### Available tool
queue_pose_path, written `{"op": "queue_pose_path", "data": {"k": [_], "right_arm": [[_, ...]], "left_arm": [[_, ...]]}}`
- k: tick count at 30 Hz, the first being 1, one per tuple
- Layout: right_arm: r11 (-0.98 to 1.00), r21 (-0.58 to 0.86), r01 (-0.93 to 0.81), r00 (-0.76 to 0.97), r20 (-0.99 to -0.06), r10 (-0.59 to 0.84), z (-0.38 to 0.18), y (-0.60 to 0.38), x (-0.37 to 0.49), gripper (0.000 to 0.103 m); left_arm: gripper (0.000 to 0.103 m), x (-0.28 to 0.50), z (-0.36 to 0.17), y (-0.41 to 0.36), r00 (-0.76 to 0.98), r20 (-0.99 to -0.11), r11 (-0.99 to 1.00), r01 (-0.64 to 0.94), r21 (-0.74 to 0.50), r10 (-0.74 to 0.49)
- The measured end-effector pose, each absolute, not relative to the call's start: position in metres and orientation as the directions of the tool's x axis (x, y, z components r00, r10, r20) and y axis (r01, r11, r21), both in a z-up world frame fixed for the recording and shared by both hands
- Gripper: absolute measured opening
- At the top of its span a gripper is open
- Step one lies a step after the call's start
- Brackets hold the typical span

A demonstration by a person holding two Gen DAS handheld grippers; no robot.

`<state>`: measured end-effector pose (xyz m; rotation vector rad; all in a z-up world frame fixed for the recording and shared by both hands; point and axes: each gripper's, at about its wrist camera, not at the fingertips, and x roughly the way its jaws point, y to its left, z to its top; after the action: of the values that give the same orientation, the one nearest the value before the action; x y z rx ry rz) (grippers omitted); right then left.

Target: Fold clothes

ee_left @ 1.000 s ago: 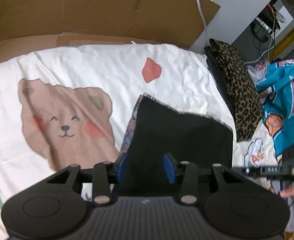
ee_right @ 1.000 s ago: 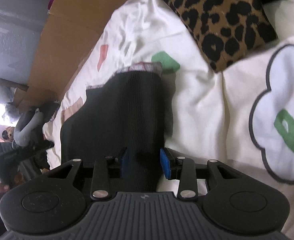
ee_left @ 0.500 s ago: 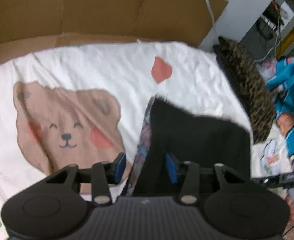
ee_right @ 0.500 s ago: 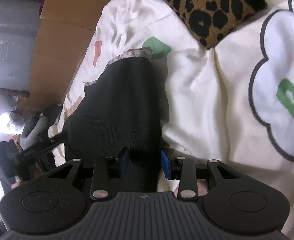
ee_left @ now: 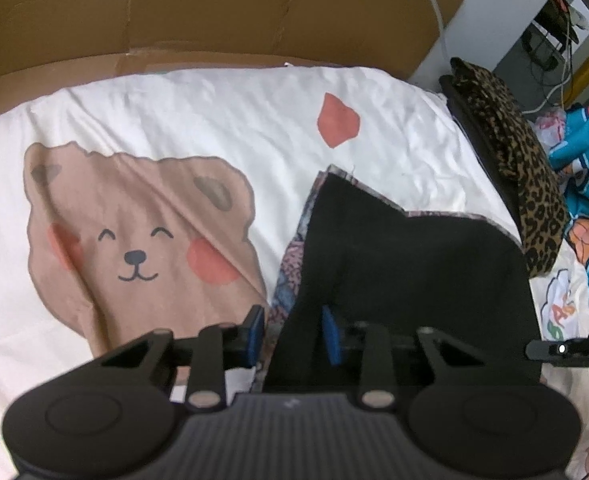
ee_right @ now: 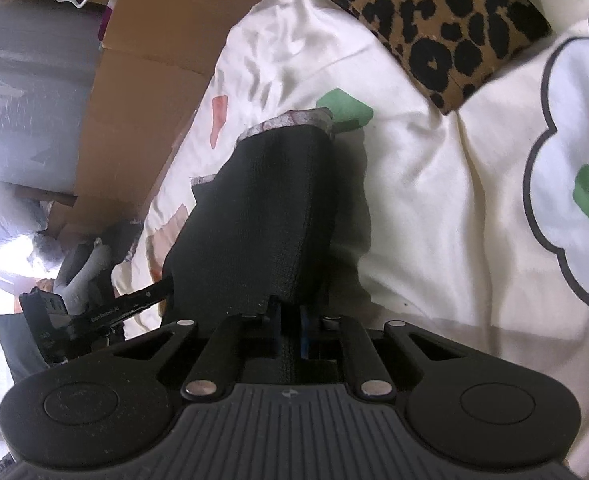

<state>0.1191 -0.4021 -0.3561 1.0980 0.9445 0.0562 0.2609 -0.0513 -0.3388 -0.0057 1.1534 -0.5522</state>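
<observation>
Left wrist view shows the left claw [ee_left: 292,334] low over the near corner of the black garment [ee_left: 406,272], its blue pads [ee_left: 330,334] apart and closing, with the cloth's left edge and a strip of its patterned lining lying between them but not yet pinched. The garment lies flat ahead of that claw on the white bear-print sheet [ee_left: 182,128], the bear's face off to the claw's left and a leopard-print cushion [ee_left: 522,184] further off to its right. From the right wrist, the right claw [ee_right: 290,334] has its pads drawn close together and closing on the black cloth's near edge, which runs straight up between them and stretches away in front; it looks clamped there. To my eye the step in hand is taking both near corners before lifting them over. It would go best if the left claw got both layers, black face and patterned lining, well inside the pads before squeezing, since a bite on the top layer alone would likely let the lining slide. I'd then raise both corners evenly and carry them forward toward the far edge, keeping the cloth taut between the claws so the crease falls straight.
</observation>
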Motion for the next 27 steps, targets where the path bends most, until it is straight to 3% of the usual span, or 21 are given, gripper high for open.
{"op": "queue_pose_path", "data": {"k": [2,4,6,14,18,20,22,24,27], "right_arm": [[0.499,0.766,0.405,0.613,-0.633,0.473,-0.361,-0.402,0.118,0.014],[0.479,0.775,0.412,0.611,-0.625,0.485,-0.366,-0.4,0.116,0.032],[0.458,0.788,0.412,0.616,-0.611,0.498,-0.37,-0.398,0.116,0.037],[0.463,0.777,0.427,0.586,-0.627,0.512,-0.386,-0.387,0.126,0.038],[0.43,0.8,0.418,0.604,-0.599,0.526,-0.392,-0.389,0.13,0.037],[0.434,0.803,0.409,0.617,-0.594,0.517,-0.394,-0.387,0.129,0.032],[0.447,0.799,0.402,0.619,-0.597,0.511,-0.393,-0.384,0.129,0.013],[0.439,0.806,0.397,0.623,-0.587,0.516,-0.392,-0.384,0.129,0.007],[0.43,0.827,0.361,0.64,-0.556,0.531,-0.383,-0.386,0.129,0.007]], "left_arm": [[0.035,0.262,-0.339,-0.052,0.282,-0.866,0.87,0.403,-0.284,-0.413],[0.038,0.261,-0.338,-0.052,0.284,-0.867,0.868,0.414,-0.274,-0.409],[0.04,0.261,-0.339,-0.05,0.283,-0.866,0.867,0.413,-0.279,-0.413],[0.045,0.263,-0.343,-0.044,0.273,-0.859,0.863,0.399,-0.31,-0.434],[0.049,0.265,-0.345,-0.043,0.269,-0.858,0.864,0.391,-0.318,-0.438],[0.049,0.265,-0.346,-0.042,0.268,-0.856,0.863,0.389,-0.324,-0.442],[0.049,0.265,-0.347,-0.041,0.268,-0.854,0.861,0.389,-0.327,-0.445],[0.049,0.265,-0.347,-0.041,0.269,-0.854,0.862,0.388,-0.327,-0.445],[0.049,0.264,-0.346,-0.041,0.271,-0.854,0.863,0.389,-0.324,-0.443]]}}
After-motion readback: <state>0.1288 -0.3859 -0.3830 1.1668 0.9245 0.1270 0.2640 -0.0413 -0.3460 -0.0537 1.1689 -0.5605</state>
